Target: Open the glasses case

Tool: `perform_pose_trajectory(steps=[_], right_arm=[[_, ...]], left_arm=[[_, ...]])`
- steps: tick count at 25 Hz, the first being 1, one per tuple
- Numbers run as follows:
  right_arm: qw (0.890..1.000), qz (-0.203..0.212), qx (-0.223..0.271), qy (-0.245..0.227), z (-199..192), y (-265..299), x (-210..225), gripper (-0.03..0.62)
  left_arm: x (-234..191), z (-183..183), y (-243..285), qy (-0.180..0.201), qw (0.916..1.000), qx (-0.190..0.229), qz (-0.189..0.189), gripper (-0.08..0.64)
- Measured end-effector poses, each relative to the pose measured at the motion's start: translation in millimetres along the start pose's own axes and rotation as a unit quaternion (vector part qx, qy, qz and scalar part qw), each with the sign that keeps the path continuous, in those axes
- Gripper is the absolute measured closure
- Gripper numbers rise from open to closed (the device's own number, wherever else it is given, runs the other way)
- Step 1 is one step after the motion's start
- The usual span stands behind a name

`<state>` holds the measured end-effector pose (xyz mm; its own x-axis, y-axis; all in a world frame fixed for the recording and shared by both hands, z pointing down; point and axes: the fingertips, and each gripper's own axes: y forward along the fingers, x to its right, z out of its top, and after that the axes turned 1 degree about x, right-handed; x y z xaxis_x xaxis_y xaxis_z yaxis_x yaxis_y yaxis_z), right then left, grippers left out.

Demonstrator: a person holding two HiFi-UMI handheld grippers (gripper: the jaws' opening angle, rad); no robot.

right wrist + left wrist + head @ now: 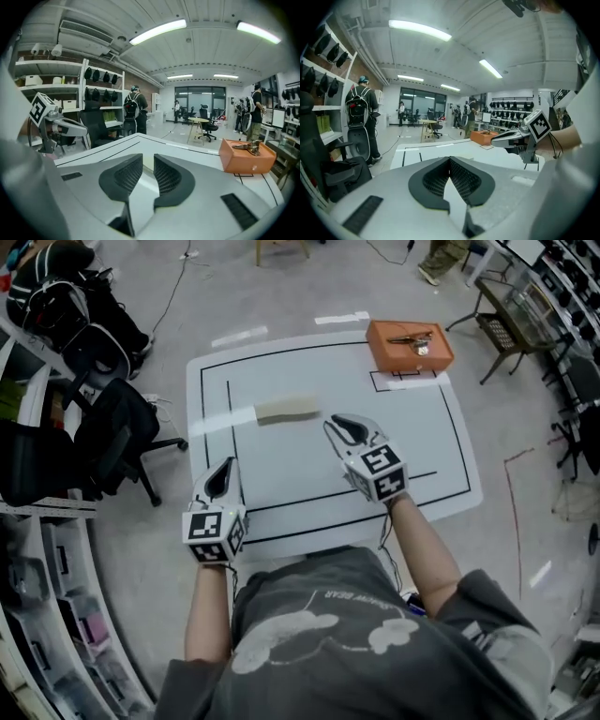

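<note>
The glasses case (286, 411), a flat beige oblong, lies shut on the white table (309, 474) inside its black outline. My right gripper (337, 421) hovers just to the case's right and a little nearer to me, its jaws a narrow gap apart with nothing between them. Through that gap in the right gripper view (147, 157) a sliver of the case (147, 162) shows ahead. My left gripper (228, 463) hangs at the table's near left, well short of the case. Its pads (450, 159) meet at the tips, holding nothing.
An orange box (409, 345) with a metal object on top stands at the table's far right corner. Black office chairs (112, 427) and shelves crowd the left side. Another chair (506, 324) is beyond the right edge. A person with a backpack (358, 112) stands farther off.
</note>
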<state>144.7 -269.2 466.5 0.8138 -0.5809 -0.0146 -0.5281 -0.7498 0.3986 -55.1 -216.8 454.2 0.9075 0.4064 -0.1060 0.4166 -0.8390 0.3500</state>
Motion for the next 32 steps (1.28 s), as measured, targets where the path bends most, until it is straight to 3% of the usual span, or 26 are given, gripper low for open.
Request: perform_pose_trajectory(steps=[6, 10, 19, 25, 32], right_arm=[[0.997, 0.055, -0.035, -0.043, -14, 27, 19, 0.387], [0.994, 0.079, -0.049, -0.060, -21, 46, 29, 0.334], [0.984, 0.115, -0.079, -0.109, -35, 82, 31, 0.313], [0.982, 0.130, -0.085, -0.109, -38, 94, 37, 0.313], [0.977, 0.145, -0.093, -0.126, -46, 106, 32, 0.313]], left_arm=[[12, -9, 39, 0.017, 0.9990, -0.036, 0.020, 0.558], [11, -21, 67, 0.023, 0.9971, -0.064, 0.035, 0.558], [-9, -48, 119, 0.000, 0.9906, -0.123, 0.061, 0.558], [-10, -65, 144, -0.008, 0.9846, -0.160, 0.071, 0.558], [-10, -72, 156, -0.018, 0.9834, -0.165, 0.073, 0.558]])
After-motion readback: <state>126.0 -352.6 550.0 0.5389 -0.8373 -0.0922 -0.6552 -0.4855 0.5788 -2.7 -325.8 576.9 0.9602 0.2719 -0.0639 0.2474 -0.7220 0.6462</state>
